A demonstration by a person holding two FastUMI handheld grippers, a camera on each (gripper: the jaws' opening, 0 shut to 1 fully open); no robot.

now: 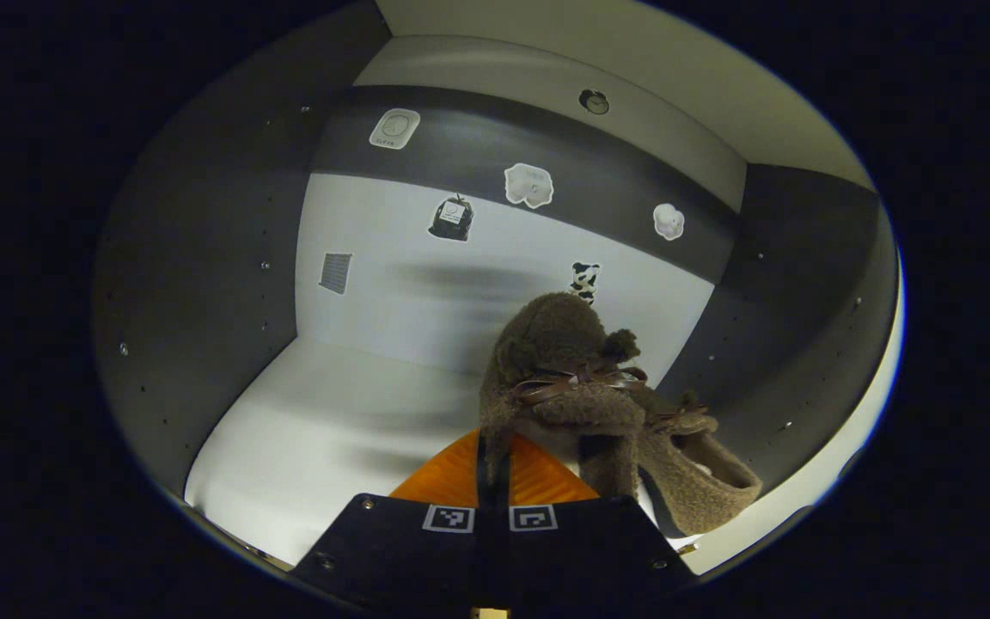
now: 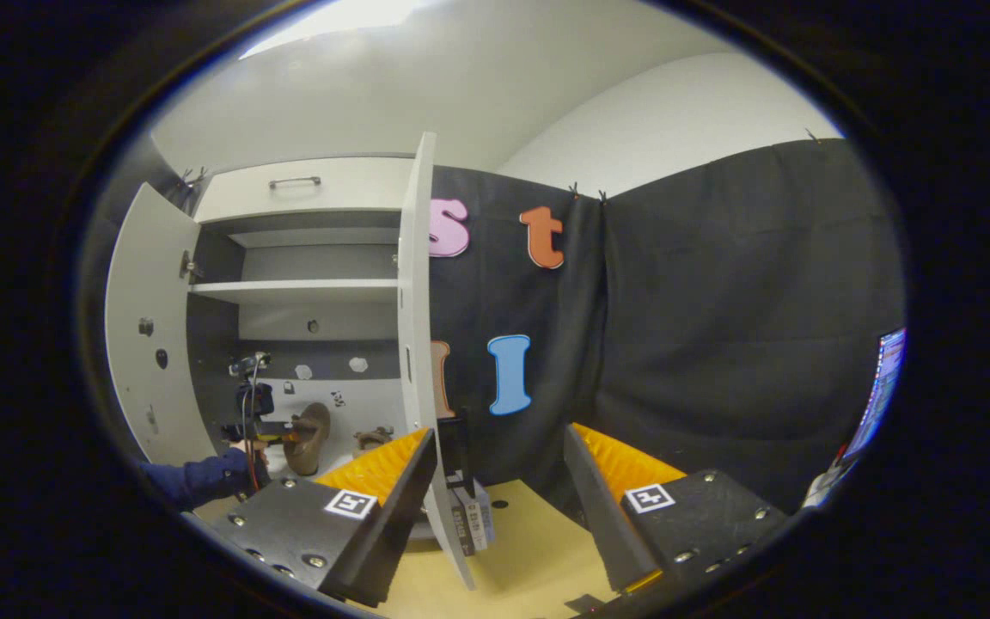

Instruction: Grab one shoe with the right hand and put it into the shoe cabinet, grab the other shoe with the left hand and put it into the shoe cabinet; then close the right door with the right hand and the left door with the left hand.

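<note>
The left tool [image 1: 492, 468] is inside the shoe cabinet's [image 2: 306, 292] lower compartment, its fingers drawn together with barely a slit between them, clamped on the heel end of a fuzzy brown shoe [image 1: 559, 370]. That shoe stands up from the fingers, toe raised toward the back panel [image 1: 426, 284], a small bow across its top. Its long axis runs away from the tool, up and inward, so the coming move looks like a lowering: tip the toe down until the sole meets the compartment floor [image 1: 323, 430], then let go.

Just to the right of it, touching or nearly so (I can't quite tell which), lies the other shoe [image 1: 697, 481], already set down against the right wall of the compartment. The open floor is to the left of the held shoe, so I would judge that side the safer place to put it.

From the right gripper view, the same scene sits farther off: a sleeve [image 2: 194, 479] reaches into the cabinet, and both shoes show low in the opening. The right tool [image 2: 499, 481] hangs back outside, fingers spread wide apart and holding nothing. The right door [image 2: 416, 344] stands open edge-on just ahead of it, nearer to this tool than anything else; the left door [image 2: 147, 335] is swung open too.
</note>
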